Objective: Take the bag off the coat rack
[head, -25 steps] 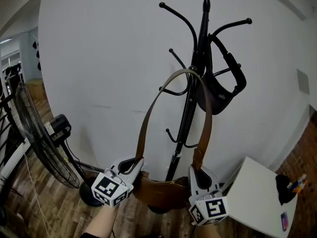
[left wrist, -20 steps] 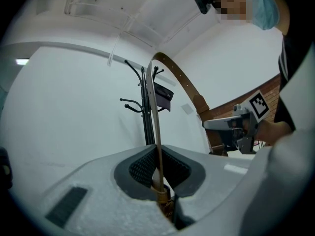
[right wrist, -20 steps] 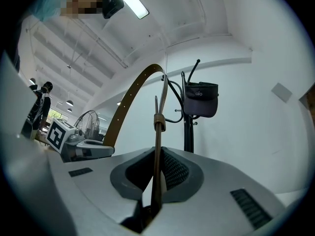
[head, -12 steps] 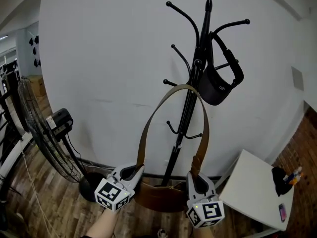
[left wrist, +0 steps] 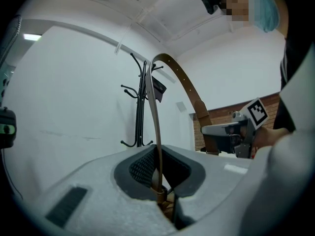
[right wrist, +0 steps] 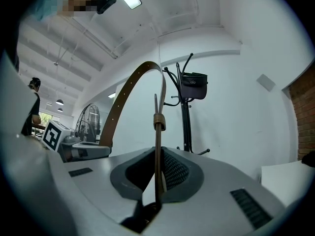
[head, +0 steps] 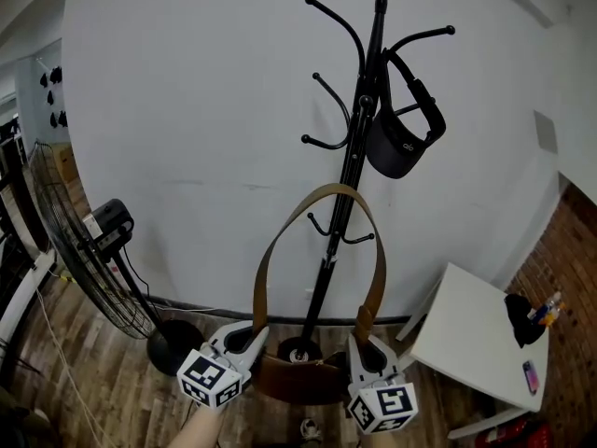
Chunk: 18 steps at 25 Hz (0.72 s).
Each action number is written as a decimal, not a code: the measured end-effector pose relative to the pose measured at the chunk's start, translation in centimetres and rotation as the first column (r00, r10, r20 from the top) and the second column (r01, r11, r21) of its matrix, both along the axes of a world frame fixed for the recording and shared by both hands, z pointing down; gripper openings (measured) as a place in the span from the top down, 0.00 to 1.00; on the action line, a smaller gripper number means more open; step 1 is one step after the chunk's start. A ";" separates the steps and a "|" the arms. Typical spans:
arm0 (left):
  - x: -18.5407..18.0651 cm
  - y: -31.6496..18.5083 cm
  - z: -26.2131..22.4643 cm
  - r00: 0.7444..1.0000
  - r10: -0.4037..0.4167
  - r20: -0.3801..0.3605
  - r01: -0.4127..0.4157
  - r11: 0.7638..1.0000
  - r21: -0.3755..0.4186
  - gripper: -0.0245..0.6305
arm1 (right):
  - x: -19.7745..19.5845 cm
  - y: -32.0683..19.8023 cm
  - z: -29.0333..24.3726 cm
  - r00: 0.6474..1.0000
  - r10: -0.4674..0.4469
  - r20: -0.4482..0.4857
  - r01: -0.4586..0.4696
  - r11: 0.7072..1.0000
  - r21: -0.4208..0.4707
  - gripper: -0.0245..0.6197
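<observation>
Left gripper, right gripper — both clamped on one bag strap; one coat rack behind.

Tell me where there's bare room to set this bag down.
The white table's left part is bare; its right end holds a black item and a phone. The wood floor in front of the fan's base, right of the cable, is free. Between that base and the coat rack's it is tight.
</observation>
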<state>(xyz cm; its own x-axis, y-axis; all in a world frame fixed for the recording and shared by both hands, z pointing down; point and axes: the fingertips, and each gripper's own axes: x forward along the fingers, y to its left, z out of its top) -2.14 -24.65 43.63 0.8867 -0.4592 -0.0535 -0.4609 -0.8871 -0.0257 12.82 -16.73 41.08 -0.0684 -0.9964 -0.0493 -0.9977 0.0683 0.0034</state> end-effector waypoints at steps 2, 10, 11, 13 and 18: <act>-0.2 0.7 0.7 1.000 0.012 0.008 -0.012 1.000 -0.013 0.94 | -0.4 0.6 0.8 1.000 0.005 0.000 -0.005 1.000 -0.015 0.92; -0.3 3.0 3.1 0.997 0.066 0.043 -0.064 0.997 -0.052 0.94 | -1.2 3.0 3.2 0.999 0.041 0.023 -0.040 0.997 -0.063 0.92; -0.4 3.2 3.4 0.997 0.071 0.044 -0.068 0.996 -0.060 0.94 | -1.3 3.3 3.6 0.999 0.046 0.027 -0.044 0.997 -0.069 0.92; -0.4 3.7 4.0 0.996 0.078 0.049 -0.074 0.995 -0.072 0.94 | -1.4 3.8 4.3 0.998 0.053 0.031 -0.050 0.995 -0.082 0.92; -0.7 4.8 5.2 0.994 0.094 0.063 -0.088 0.992 -0.089 0.94 | -1.9 4.9 5.7 0.997 0.068 0.039 -0.064 0.992 -0.109 0.92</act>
<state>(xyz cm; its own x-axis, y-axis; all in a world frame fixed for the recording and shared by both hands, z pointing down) -2.81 -19.82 48.86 0.9253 -0.3768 0.0432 -0.3780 -0.9255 0.0240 10.96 -11.78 46.76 -0.0024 -0.9984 0.0572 -0.9991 0.0000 -0.0428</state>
